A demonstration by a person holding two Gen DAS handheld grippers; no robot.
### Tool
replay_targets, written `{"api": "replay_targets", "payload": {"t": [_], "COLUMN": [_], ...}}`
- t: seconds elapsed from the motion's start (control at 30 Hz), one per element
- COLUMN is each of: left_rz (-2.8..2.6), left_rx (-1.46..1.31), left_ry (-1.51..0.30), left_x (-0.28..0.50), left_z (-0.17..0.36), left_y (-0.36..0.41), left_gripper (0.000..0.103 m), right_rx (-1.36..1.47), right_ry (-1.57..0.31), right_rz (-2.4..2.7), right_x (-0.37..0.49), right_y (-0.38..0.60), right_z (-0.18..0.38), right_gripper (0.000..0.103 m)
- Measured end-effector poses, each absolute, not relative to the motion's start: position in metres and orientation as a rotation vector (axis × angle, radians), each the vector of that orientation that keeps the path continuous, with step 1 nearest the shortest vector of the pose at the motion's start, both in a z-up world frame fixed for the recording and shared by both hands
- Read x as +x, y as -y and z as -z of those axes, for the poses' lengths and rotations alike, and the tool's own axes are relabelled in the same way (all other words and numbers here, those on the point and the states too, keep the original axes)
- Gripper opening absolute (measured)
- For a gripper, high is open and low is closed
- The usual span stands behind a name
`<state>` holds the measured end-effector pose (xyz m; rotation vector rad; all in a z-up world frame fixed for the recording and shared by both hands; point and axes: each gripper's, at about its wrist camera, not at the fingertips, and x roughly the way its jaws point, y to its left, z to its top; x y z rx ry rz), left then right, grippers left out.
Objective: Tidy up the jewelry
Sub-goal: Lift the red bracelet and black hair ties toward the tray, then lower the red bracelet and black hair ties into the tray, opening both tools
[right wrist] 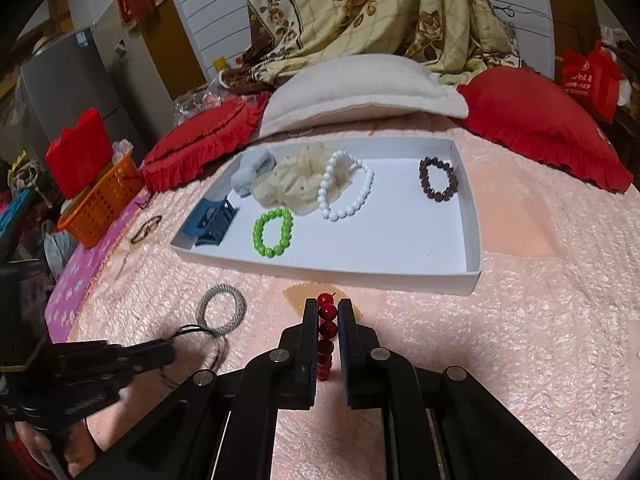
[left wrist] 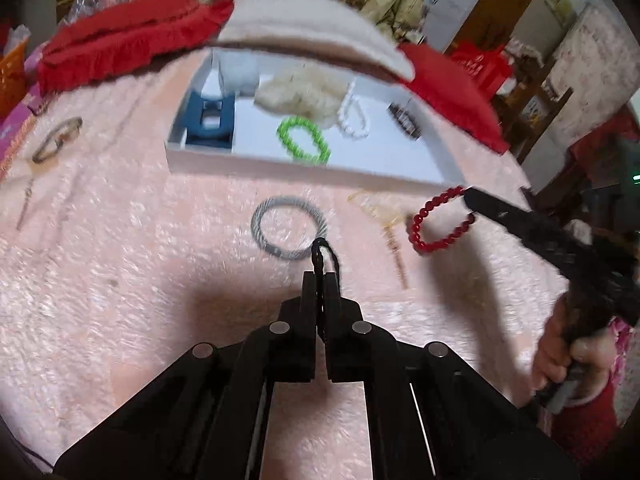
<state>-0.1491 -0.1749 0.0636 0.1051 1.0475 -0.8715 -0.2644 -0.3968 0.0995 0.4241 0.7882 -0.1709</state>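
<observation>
- Presently I have the left gripper [left wrist: 320, 280] clamped on a thin black cord loop [left wrist: 325, 254], which sticks out past the fingertips above the pink bed cover [left wrist: 120, 280].
- My right gripper [right wrist: 328, 312] is closed on a red bead bracelet [right wrist: 326, 332], beads stacked between the pads, just short of the white tray [right wrist: 472, 276].
- Only the left wrist view shows that red bracelet [left wrist: 440, 220] as a whole ring hanging from the right fingertips, near the tray's front corner.
- Only the right wrist view gives the tray contents sharply: green bead bracelet [right wrist: 273, 232], white bead bracelet [right wrist: 346, 190], dark brown bead bracelet [right wrist: 438, 178], cream scrunchie [right wrist: 294, 188], blue clip [right wrist: 212, 222].
- Grey woven bangle [left wrist: 288, 228] lies on the cover, between the left gripper and the tray.
- Left view is motion-blurred.
</observation>
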Motion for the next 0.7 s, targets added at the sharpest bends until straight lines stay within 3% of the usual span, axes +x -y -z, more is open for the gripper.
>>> {"api": "replay_targets", "payload": {"t": [0.33,0.7], "left_rz": [0.890,0.890], "left_rx": [0.028,0.075], "left_ry": [-0.984,-0.973], "left_x": [-0.120,-0.094], "left_z": [-0.115,-0.121], "left_y": [0.179,0.227], "left_gripper": [0.002,0.002], "right_rx": [0.383,0.339], "right_ry": [-0.721,-0.726], "right_rz": [0.198,0.241], "right_x": [-0.260,-0.229], "right_y": [0.411,0.434], "right_z": [-0.142,-0.157], "right_gripper": [0.009,0.009]}}
